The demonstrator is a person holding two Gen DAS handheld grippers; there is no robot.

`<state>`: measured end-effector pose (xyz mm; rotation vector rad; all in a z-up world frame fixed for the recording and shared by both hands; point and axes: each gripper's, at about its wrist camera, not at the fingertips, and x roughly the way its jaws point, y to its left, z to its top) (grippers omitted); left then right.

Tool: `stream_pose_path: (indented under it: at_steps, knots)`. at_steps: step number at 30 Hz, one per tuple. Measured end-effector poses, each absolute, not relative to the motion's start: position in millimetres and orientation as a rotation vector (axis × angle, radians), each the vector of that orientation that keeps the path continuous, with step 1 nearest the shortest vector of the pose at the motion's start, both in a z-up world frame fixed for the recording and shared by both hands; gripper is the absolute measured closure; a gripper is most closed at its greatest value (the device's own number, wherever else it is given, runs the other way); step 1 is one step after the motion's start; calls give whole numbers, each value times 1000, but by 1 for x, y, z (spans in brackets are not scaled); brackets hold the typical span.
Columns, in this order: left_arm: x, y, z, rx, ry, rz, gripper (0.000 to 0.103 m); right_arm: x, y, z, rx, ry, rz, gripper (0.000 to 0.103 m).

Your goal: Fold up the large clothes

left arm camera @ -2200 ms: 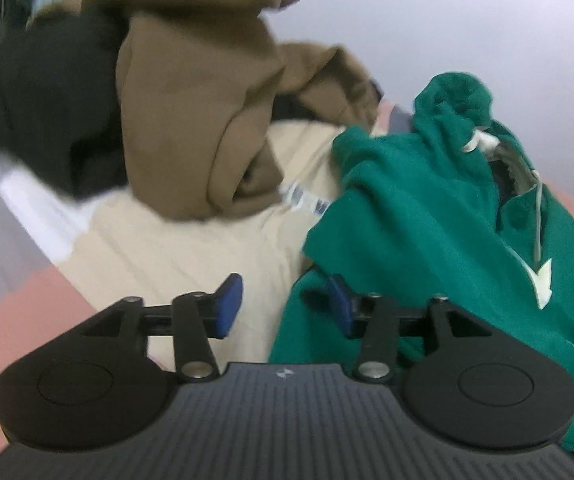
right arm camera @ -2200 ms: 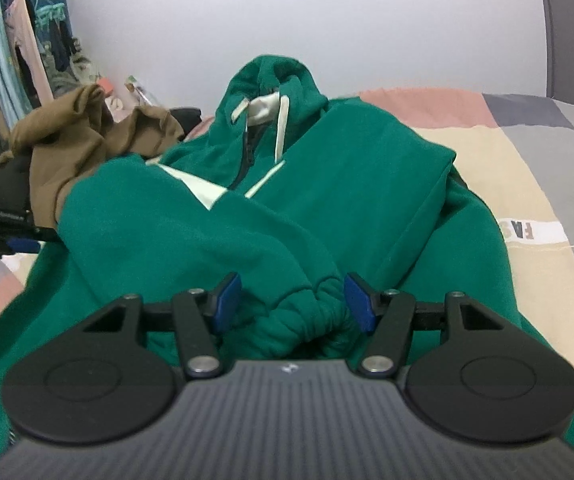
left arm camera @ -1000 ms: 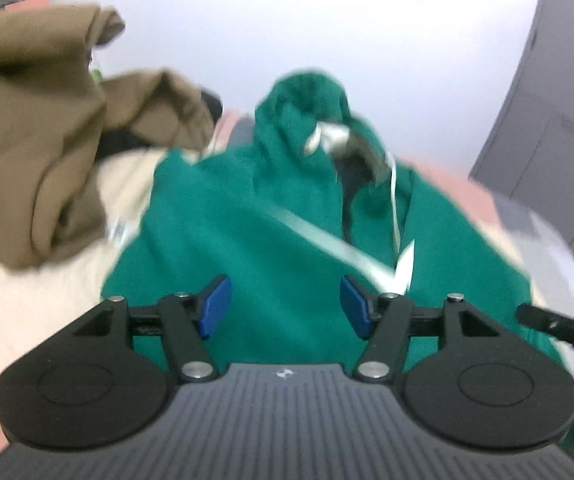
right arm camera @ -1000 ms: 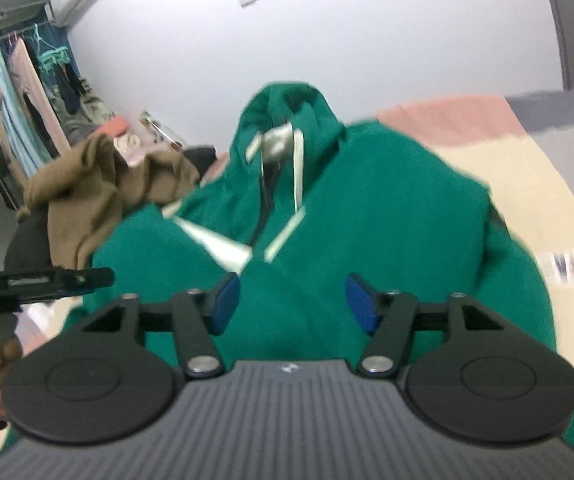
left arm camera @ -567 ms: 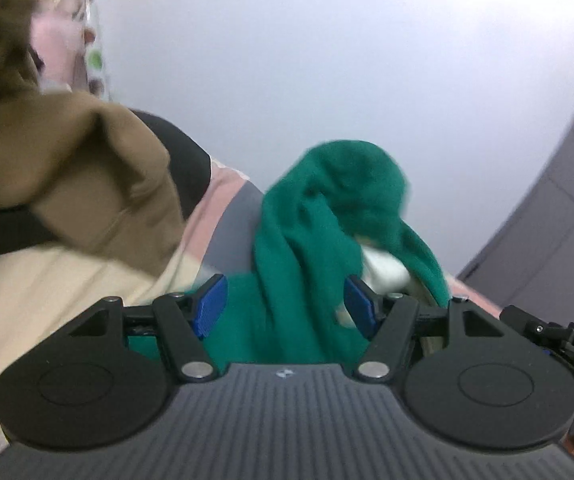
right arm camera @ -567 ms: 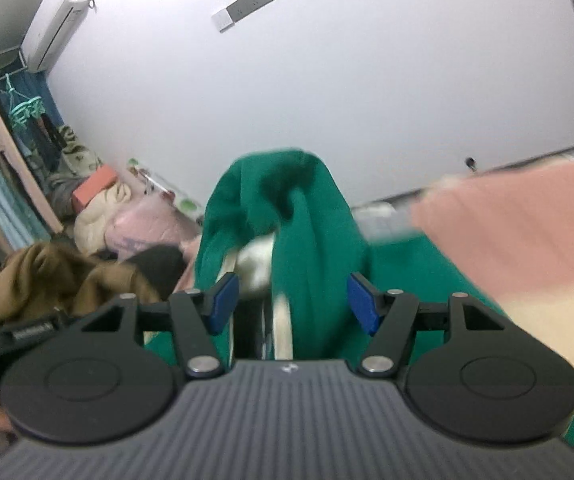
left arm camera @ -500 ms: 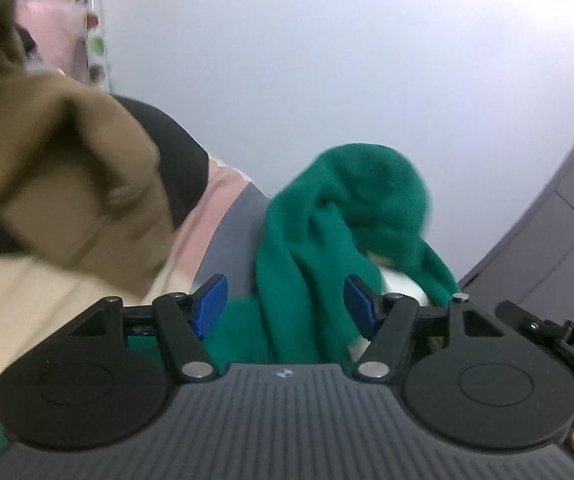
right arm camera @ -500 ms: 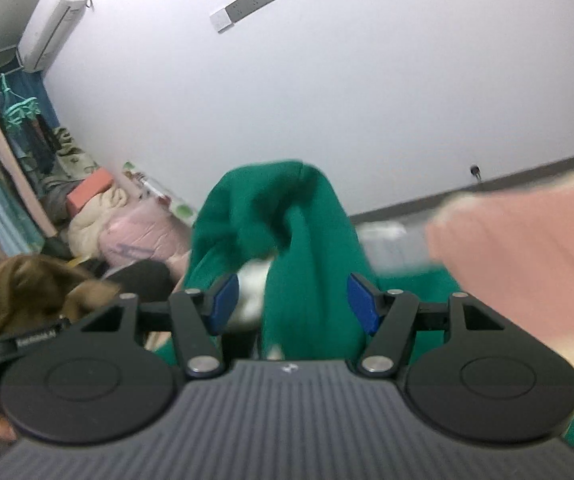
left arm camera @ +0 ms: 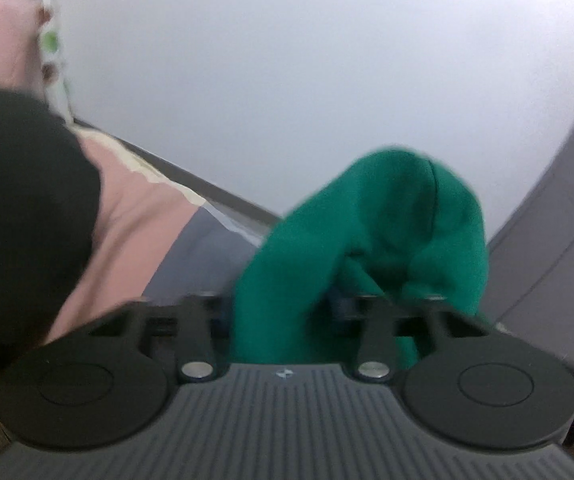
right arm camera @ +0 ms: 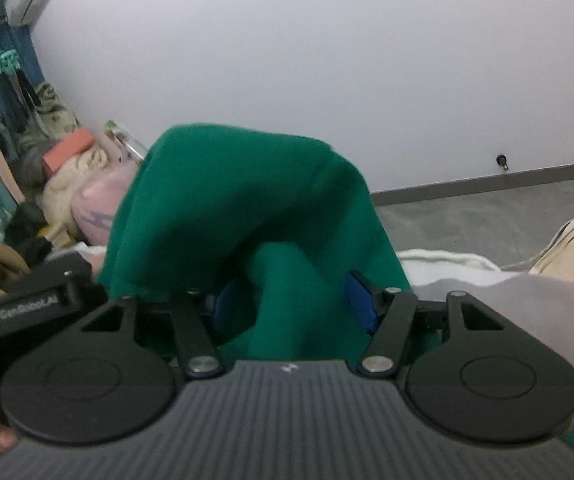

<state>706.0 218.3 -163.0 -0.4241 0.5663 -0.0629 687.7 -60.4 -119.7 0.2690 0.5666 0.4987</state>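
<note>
Both tongs are closing on the green hoodie's hood (left arm camera: 371, 216); left gripper (left arm camera: 279, 308) has green cloth bunched between its jaws, its pads hidden, so whether it pinches I cannot tell; right gripper (right arm camera: 293, 304) straddles a fold, its right blue pad standing clear; the hood rises above the patchwork bedspread (left arm camera: 127, 232), beside a black garment (left arm camera: 23, 200).

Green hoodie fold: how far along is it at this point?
Done: nothing looks folded. In hand: the left gripper and right gripper are both closing with the green hoodie hood bunched between their fingers. Left: the fold itself; the hoodie's body is out of view, so its layout can't be judged.
</note>
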Motion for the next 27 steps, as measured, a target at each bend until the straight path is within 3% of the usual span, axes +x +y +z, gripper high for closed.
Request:
stream_pose_path:
  at_steps: [2, 4, 14, 20, 27]
  knots:
    - [706, 210, -155, -367, 572, -63, 90, 685, -60, -115, 252, 549, 508, 78]
    - [702, 205, -144, -328, 569, -60, 93, 678, -57, -109, 206, 518, 498, 90]
    - [626, 196, -60, -206, 509, -35, 94, 588, -77, -40, 88, 287, 491, 92]
    - [517, 176, -14, -168, 440, -49, 94, 488, -103, 5, 11, 167, 484, 92]
    - [378, 141, -2, -221, 430, -44, 94, 366, -141, 24, -4, 159, 464, 92]
